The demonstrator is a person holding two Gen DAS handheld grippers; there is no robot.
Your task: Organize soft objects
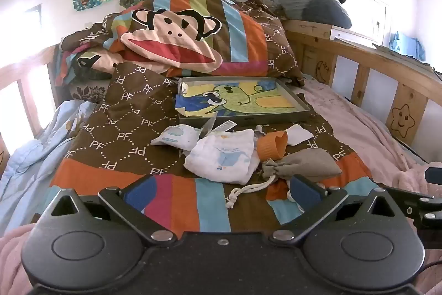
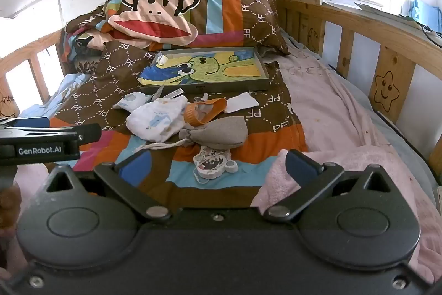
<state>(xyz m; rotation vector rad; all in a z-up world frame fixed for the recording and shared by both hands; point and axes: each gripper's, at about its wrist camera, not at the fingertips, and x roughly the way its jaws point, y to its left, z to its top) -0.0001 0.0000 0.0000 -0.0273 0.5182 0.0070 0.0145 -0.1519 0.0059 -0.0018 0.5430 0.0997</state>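
Observation:
A heap of soft things lies on the brown PF quilt (image 1: 124, 134): a white diaper (image 1: 223, 159) (image 2: 157, 122), a wipes pack (image 1: 174, 136) (image 2: 129, 102), an orange silicone cup (image 1: 272, 147) (image 2: 204, 111), a grey drawstring pouch (image 1: 301, 165) (image 2: 218, 133), a white cloth (image 1: 299, 134) (image 2: 241, 102) and a small printed mask (image 2: 214, 161). A grey tray (image 1: 305, 108) (image 2: 263, 68) with a frog drawing lies behind them. My left gripper (image 1: 221, 192) is open and empty just before the heap. My right gripper (image 2: 218, 166) is open and empty, with the mask between its fingers.
A monkey-print duvet (image 1: 176, 38) is piled behind the tray. A pink blanket (image 2: 326, 112) covers the right side. A wooden bed rail (image 2: 386, 46) runs along the right. A light blue sheet (image 1: 36, 156) lies at the left. The left gripper's body (image 2: 41, 140) shows in the right view.

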